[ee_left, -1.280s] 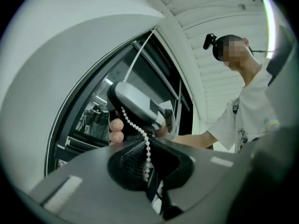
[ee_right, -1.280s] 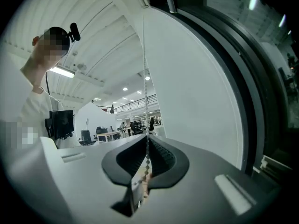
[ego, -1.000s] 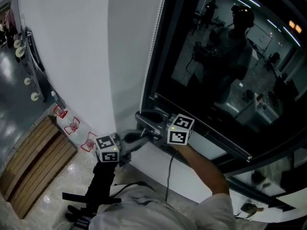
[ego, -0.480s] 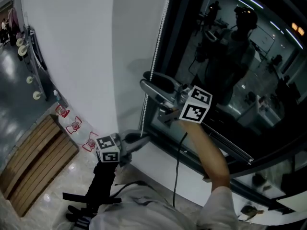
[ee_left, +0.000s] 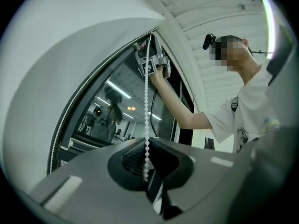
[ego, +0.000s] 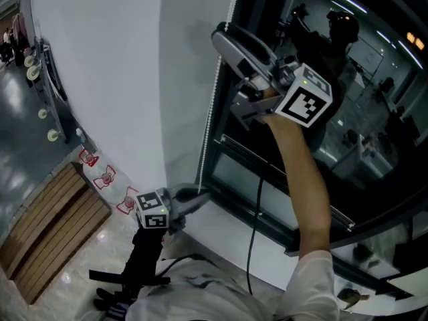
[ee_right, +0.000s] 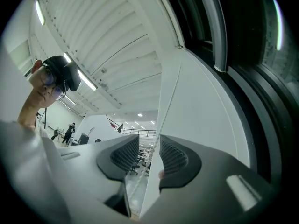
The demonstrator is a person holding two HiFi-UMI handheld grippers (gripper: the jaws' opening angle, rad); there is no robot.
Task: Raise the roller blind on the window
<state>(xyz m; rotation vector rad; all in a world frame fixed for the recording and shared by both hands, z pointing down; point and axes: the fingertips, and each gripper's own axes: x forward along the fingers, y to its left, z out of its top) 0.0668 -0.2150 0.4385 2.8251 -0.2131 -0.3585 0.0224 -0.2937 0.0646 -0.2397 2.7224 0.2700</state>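
Left gripper (ego: pixel 202 194), low by the sill (ego: pixel 214 216), has fingers (ee_left: pixel 126 160) clamped on the bead chain (ee_left: pixel 148 101) hanging along the window's (ego: pixel 321 112) left edge, seemingly anchoring it, while the right gripper (ego: pixel 226 42), high up, has fingers (ee_right: pixel 124 155) just opened round that chain, likely for a fresh pull.

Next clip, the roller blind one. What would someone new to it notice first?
The right tongs are held high at the left edge of the dark window glass. Their jaws have just been opening, and the white bead chain runs unpinched between them. Low down, the left tongs are shut on that same chain.
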